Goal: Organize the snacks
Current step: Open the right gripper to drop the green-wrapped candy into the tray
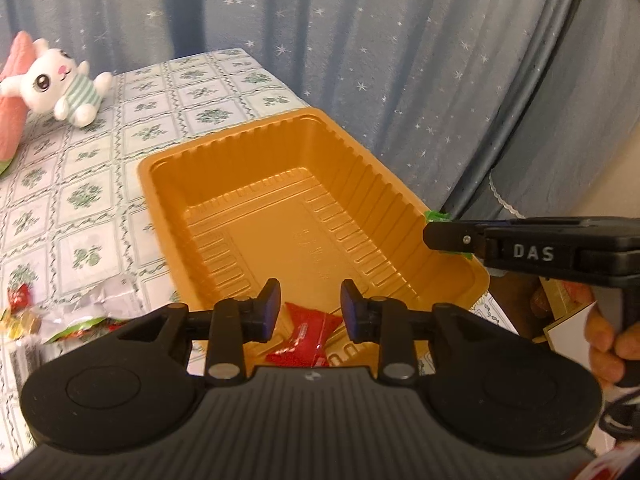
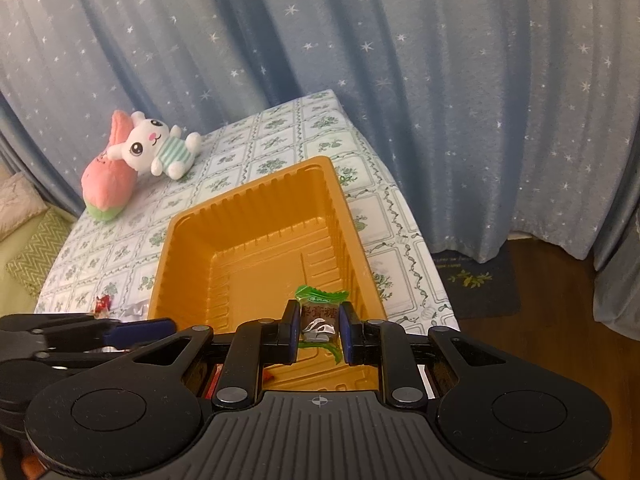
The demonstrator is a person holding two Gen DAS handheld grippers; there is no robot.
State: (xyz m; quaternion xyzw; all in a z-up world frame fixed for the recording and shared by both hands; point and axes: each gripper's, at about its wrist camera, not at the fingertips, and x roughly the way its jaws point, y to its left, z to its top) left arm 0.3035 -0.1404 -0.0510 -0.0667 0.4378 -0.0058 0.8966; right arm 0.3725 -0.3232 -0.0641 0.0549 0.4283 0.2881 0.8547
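The curtain (image 2: 360,60) hangs behind the tabletop (image 2: 280,140), which wears a floral checked cloth. An orange tray (image 1: 168,208) sits on it toward the right edge, ribbed along its walls. At the far left corner lies a white plush (image 2: 156,148) against a pink cushion (image 2: 108,184).

The left gripper (image 1: 307,312) hovers over the tray's near end, its fingers (image 1: 270,308) spread apart and holding nothing. Below them a red candy (image 1: 306,336) lies on the tray floor.

The right gripper (image 2: 319,330) is above the tray's near right corner, its fingers (image 2: 292,332) closed on a green candy (image 2: 320,308) with twisted wrapper ends.

More wrapped snacks (image 1: 24,312) are scattered on the cloth left of the tray.
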